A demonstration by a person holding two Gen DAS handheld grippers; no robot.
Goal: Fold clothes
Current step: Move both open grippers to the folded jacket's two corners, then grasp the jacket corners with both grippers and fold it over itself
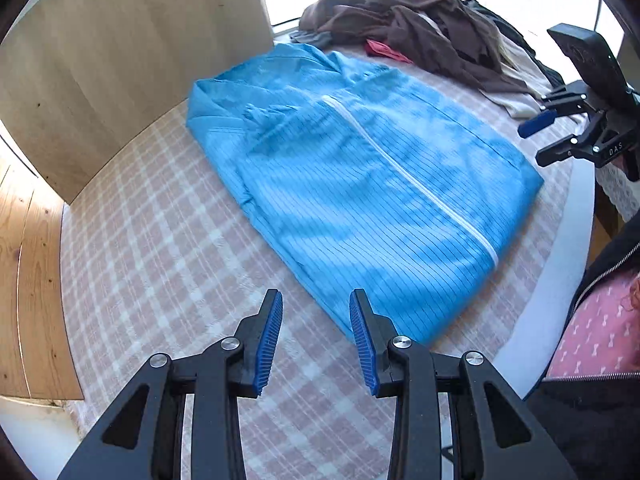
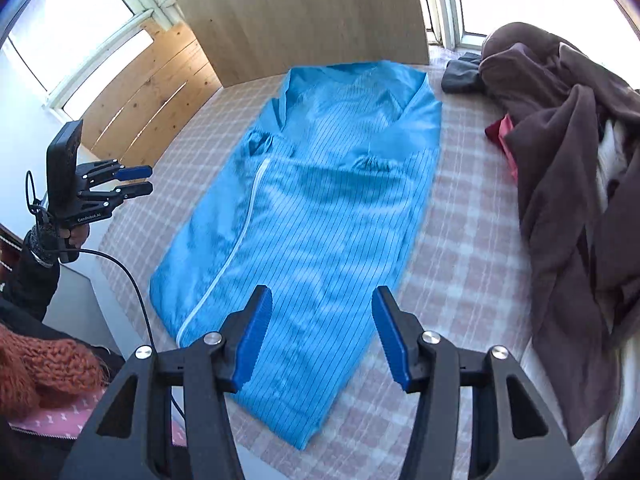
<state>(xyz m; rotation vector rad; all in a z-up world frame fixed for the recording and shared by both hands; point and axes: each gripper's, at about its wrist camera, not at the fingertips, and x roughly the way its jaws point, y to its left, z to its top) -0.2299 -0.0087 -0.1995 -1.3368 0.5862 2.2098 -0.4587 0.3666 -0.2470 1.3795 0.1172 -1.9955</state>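
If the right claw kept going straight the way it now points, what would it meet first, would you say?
Most likely the blue striped garment lying flat on the checked bedcover; the open right claw frames its near end with nothing between, though depth is uncertain.

I am probably in a home bedroom: checked bedspread (image 2: 460, 264) on a bed, wooden headboard (image 2: 304, 16), clothes pile (image 2: 568, 152), sunlit windows (image 2: 80, 24).

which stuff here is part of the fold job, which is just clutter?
Job:
- blue garment, lying folded lengthwise on the checked bed cover
- left tool, open, empty
- right tool, open, empty

Lying about:
- brown clothes pile beside it, probably waiting their turn
- red item under the pile
- wooden headboard
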